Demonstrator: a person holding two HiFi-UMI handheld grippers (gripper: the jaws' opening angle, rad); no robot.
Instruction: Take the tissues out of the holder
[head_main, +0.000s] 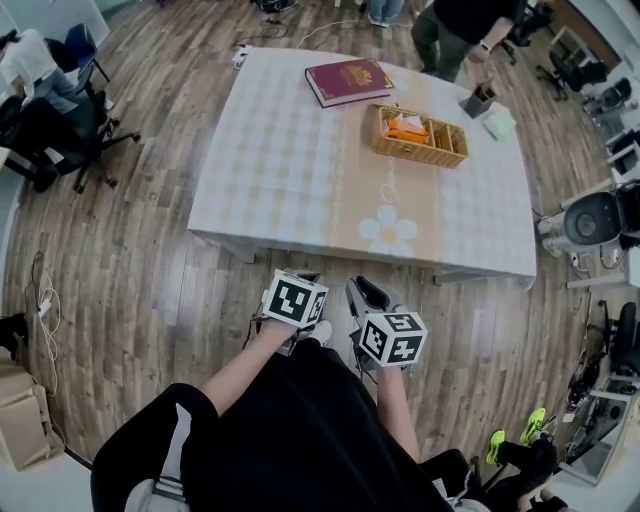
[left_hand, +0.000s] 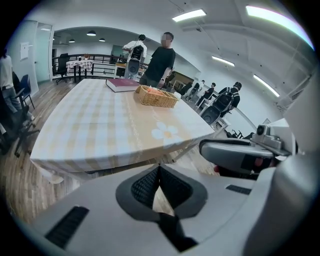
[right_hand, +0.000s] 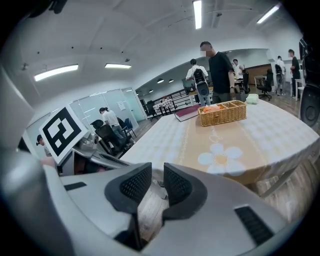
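Note:
A wicker holder (head_main: 452, 141) stands at the far right of the table, with orange tissue packs (head_main: 405, 127) in its left compartment. It also shows in the left gripper view as the holder (left_hand: 156, 97), and in the right gripper view as the holder (right_hand: 222, 113). Both grippers hang below the table's near edge, close to my body and far from the holder. My left gripper (head_main: 303, 277) (left_hand: 159, 167) has its pads touching at the tips, with nothing between them. On my right gripper (head_main: 362, 287) (right_hand: 157, 172) a narrow gap parts the pads, and nothing is in it.
The table (head_main: 300, 160) has a checked cloth with a flower print. A red book (head_main: 348, 80) lies behind the holder; a dark pen cup (head_main: 478, 100) and a pale green pack (head_main: 499, 123) sit at the far right corner. A person (head_main: 455, 30) stands beyond the table. Office chairs (head_main: 60, 110) are on the left.

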